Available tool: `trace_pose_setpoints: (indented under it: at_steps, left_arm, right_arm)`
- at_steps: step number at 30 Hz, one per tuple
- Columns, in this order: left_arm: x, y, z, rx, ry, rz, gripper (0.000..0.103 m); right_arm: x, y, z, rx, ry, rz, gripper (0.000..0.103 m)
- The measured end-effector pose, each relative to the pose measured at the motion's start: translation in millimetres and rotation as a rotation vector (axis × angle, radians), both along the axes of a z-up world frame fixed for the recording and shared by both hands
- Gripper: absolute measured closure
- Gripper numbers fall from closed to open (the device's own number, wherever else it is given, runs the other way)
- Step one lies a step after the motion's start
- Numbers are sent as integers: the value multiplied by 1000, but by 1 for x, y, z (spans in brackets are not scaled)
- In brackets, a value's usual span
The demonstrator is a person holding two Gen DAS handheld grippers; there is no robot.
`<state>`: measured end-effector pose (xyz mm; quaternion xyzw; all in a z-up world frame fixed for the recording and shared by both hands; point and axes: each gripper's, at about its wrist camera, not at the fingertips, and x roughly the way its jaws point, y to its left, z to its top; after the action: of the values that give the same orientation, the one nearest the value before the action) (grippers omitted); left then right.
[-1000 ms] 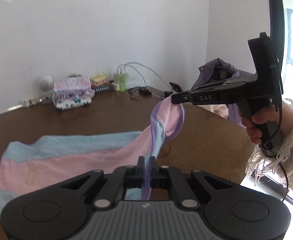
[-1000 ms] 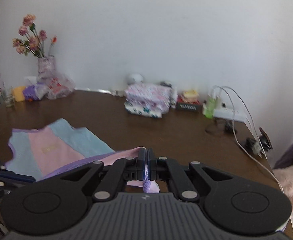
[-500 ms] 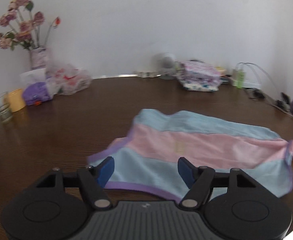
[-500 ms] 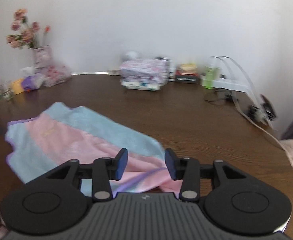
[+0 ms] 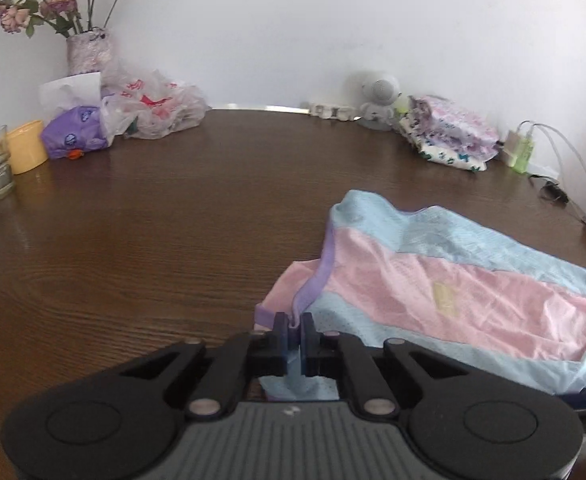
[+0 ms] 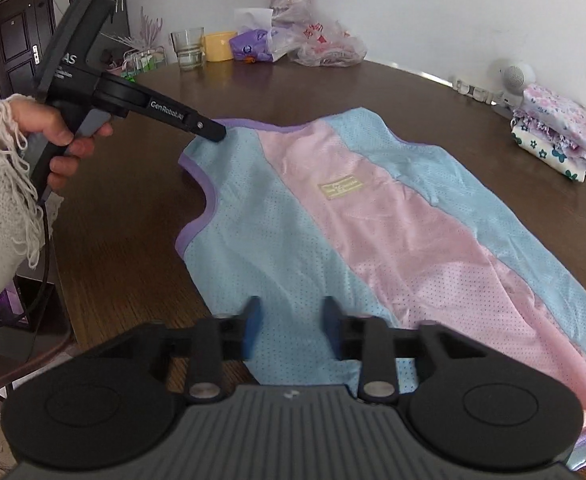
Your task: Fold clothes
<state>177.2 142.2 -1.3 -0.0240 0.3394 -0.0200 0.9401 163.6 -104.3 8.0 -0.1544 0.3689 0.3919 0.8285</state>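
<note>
While the pink-and-blue vest [image 6: 373, 220] lies spread out on the counter [image 6: 333, 88], I'd say we're at the grab-the-edge step before the first fold. The left fingers [image 5: 281, 332] are pinched tight on the purple-trimmed shoulder. The right fingers [image 6: 251, 328] sit apart over the blue hem, with fabric under the gap but nothing gripped as far as I can see. Next up imo: the right needs to clamp that hem, then both lift together and carry the near side across without dragging the rest.
</note>
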Motion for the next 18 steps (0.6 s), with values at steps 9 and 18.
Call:
trace_pose_setpoints:
  at_steps: [9, 18]
  left_arm:
    - [-74, -108, 17, 53, -128, -396, 100]
    - [-103, -164, -19, -18, -40, -528, 100]
  right_arm:
    - [8, -92, 10, -38, 12, -257, 103]
    - [-8, -109, 49, 25, -10, -236, 85]
